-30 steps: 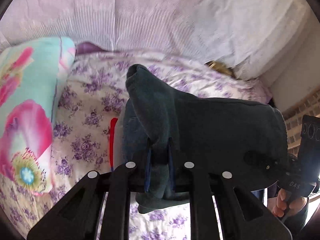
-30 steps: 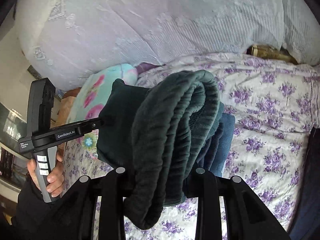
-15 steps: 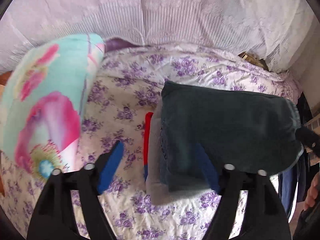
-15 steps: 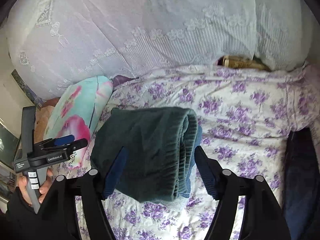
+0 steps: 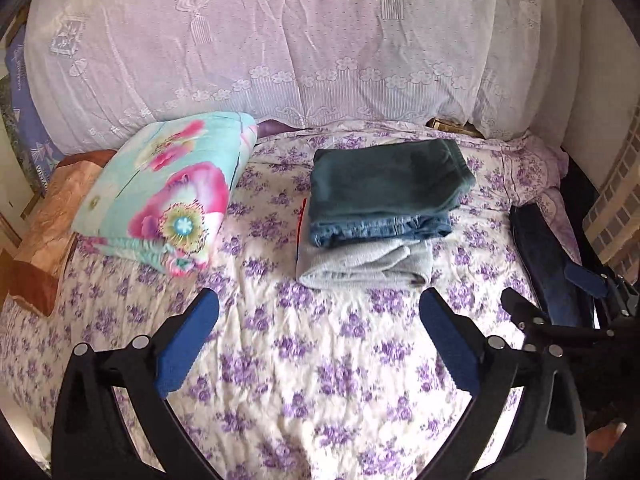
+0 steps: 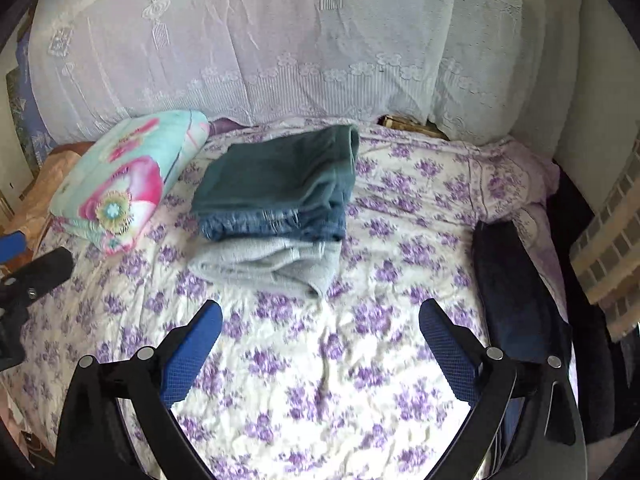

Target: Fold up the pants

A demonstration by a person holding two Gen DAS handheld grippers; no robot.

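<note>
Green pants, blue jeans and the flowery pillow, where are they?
green pants (image 5: 384,176), left wrist view, middle of top face.
blue jeans (image 5: 380,230), left wrist view, front folded edge.
flowery pillow (image 6: 132,172), right wrist view, its top.

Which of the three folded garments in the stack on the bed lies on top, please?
The dark green pants lie on top. The blue jeans are folded beneath them, and the pale grey garment sits at the bottom, directly on the floral bedspread.

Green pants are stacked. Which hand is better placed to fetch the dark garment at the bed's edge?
Right. The right tongs and left tongs have just been opening, nothing between them. The dark garment lies just beside the right tongs; from the left tongs it sits farther, past the right tongs.
</note>
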